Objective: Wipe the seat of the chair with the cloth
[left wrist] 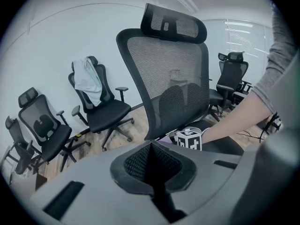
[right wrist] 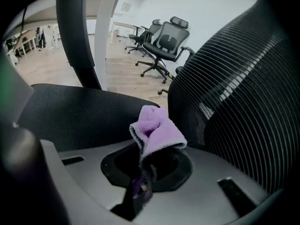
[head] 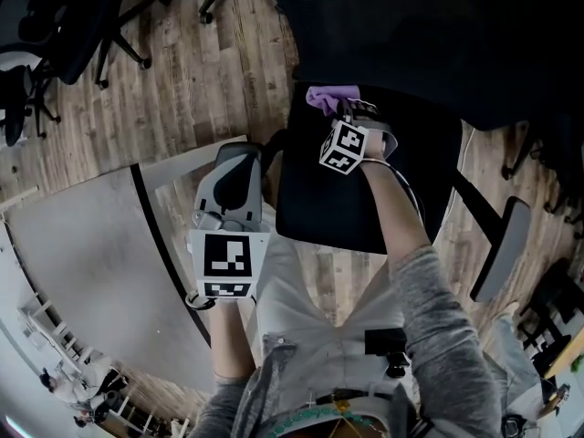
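Gripping the purple cloth (right wrist: pixel 157 128) by one pinched end, the right gripper (right wrist: pixel 145 168) has its jaws closed tight on the fabric, and the rest stands up in a loose bunch above them. That bunch is the first risk: if the gripper comes down flat, bare jaw plastic may rub the chair seat (right wrist: pixel 79 114) while the cloth rides clear and wipes nothing. With so little fabric held, a hard drag across the textured seat could also tug it free.

In the head view the right gripper (head: pixel 339 115) and cloth (head: pixel 321 98) are at the seat's back edge, close against the mesh backrest (right wrist: pixel 239 93). I cannot tell whether the cloth touches either surface. Pushing further back would jam it into the mesh, so the sensible stroke is a pull toward the front edge.

Open room is generous that way. The black seat (head: pixel 319 199) is bare from the back edge to the front edge, where the person stands. The right armrest (head: pixel 497 249) sits well out from the seat's right edge.

The left gripper (head: pixel 233 167) hangs off the seat's left edge with its jaws together on nothing. Its own view (left wrist: pixel 152 165) confirms this. A wide sweep to the left could knock into it — it would be better drawn back.

The chair appears to be on castors, so it may roll or swivel under pressure.
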Action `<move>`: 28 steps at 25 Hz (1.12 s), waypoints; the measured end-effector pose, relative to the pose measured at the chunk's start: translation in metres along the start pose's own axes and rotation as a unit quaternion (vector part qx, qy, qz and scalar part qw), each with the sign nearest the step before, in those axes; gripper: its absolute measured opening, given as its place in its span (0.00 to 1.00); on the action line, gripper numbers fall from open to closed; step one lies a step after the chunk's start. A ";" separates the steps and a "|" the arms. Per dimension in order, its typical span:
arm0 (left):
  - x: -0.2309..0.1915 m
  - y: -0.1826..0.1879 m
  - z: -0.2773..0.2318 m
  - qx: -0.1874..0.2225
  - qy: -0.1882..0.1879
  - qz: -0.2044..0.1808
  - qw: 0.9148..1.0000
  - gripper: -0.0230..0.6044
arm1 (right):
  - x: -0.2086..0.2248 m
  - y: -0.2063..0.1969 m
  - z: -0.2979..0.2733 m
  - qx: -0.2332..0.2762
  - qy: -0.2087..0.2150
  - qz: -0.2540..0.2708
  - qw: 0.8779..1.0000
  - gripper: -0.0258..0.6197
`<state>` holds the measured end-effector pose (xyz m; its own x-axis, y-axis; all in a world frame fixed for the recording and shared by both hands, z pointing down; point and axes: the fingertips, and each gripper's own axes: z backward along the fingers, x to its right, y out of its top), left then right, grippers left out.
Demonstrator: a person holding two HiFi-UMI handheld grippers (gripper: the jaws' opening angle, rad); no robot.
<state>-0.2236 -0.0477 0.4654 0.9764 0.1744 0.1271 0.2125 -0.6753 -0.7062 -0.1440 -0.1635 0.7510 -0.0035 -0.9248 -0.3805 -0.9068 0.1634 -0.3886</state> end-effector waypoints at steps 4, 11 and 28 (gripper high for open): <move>0.000 0.000 0.000 0.000 0.000 0.000 1.000 0.05 | 0.003 -0.010 0.001 -0.007 -0.002 -0.006 1.000 0.11; 0.000 0.002 -0.001 0.001 0.003 -0.002 1.000 0.05 | 0.007 -0.024 0.003 -0.013 -0.005 -0.008 1.000 0.11; 0.000 0.002 -0.001 0.000 0.004 -0.001 1.000 0.05 | 0.015 -0.065 0.009 -0.037 -0.012 -0.021 0.999 0.11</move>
<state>-0.2230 -0.0495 0.4650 0.9761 0.1706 0.1345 0.2153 -0.6753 -0.7054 -0.0812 -0.1852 0.7626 0.0437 -0.9216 -0.3858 -0.9349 0.0984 -0.3410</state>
